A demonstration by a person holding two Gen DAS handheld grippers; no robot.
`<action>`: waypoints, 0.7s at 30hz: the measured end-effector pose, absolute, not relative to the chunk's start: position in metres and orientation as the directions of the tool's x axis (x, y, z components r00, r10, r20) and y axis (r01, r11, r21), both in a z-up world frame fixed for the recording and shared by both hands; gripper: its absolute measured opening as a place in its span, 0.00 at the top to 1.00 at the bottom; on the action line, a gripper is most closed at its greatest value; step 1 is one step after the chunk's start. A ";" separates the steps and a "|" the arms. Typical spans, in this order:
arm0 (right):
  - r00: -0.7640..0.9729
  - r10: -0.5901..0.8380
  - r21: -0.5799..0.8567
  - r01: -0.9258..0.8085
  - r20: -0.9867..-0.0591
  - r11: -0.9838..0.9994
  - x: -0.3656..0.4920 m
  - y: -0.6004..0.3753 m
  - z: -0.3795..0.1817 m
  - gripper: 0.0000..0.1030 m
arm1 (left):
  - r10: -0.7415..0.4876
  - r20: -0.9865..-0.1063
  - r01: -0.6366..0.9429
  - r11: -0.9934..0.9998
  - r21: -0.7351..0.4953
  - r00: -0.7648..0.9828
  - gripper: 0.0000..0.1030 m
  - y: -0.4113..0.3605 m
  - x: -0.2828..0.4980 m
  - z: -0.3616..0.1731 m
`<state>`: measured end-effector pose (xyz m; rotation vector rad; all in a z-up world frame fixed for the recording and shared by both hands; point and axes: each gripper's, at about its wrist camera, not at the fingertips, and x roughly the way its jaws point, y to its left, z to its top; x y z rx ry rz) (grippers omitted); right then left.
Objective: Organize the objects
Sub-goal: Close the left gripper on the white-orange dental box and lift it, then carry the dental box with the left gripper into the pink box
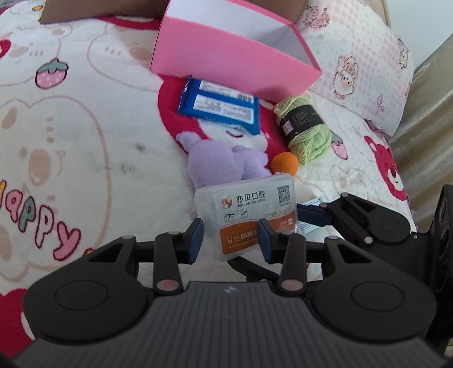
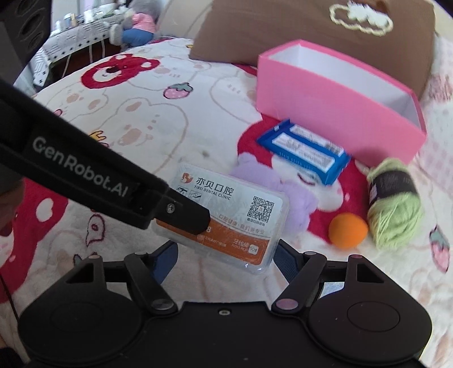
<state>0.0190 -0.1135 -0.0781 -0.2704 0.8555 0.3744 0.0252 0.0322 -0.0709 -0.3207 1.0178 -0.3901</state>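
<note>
My left gripper (image 1: 230, 235) is shut on a clear dental floss box (image 1: 249, 212) with an orange label, held above the bed; the box shows in the right wrist view (image 2: 235, 218) with the left finger across it. My right gripper (image 2: 223, 254) is open and empty, its fingers on either side just below the box. A pink open box (image 1: 226, 53) (image 2: 337, 113) stands behind. In front of it lie a blue packet (image 1: 220, 104) (image 2: 305, 153), a purple plush (image 1: 223, 161) (image 2: 286, 195), green yarn (image 1: 308, 130) (image 2: 393, 203) and an orange ball (image 1: 284, 162) (image 2: 348, 229).
All lies on a soft cartoon-print blanket (image 1: 85, 141). A brown pillow (image 2: 311, 28) sits behind the pink box and a pink-patterned pillow (image 1: 359, 62) to its right. A table with a plush toy (image 2: 138, 25) stands beyond the bed.
</note>
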 end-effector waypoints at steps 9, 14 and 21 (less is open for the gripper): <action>0.653 0.238 -0.067 -0.406 -0.720 0.911 0.024 -0.125 -0.045 0.27 | -0.443 -0.722 0.178 0.892 -0.416 0.531 0.62 0.028 0.030 -0.033; 0.680 0.235 -0.078 -0.396 -0.694 0.915 0.029 -0.128 -0.025 0.27 | -0.430 -0.707 0.189 0.898 -0.396 0.562 0.62 0.025 0.034 -0.009; 0.710 0.218 -0.098 -0.376 -0.669 0.921 0.036 -0.130 -0.001 0.27 | -0.415 -0.705 0.237 0.909 -0.342 0.575 0.62 0.018 0.044 0.020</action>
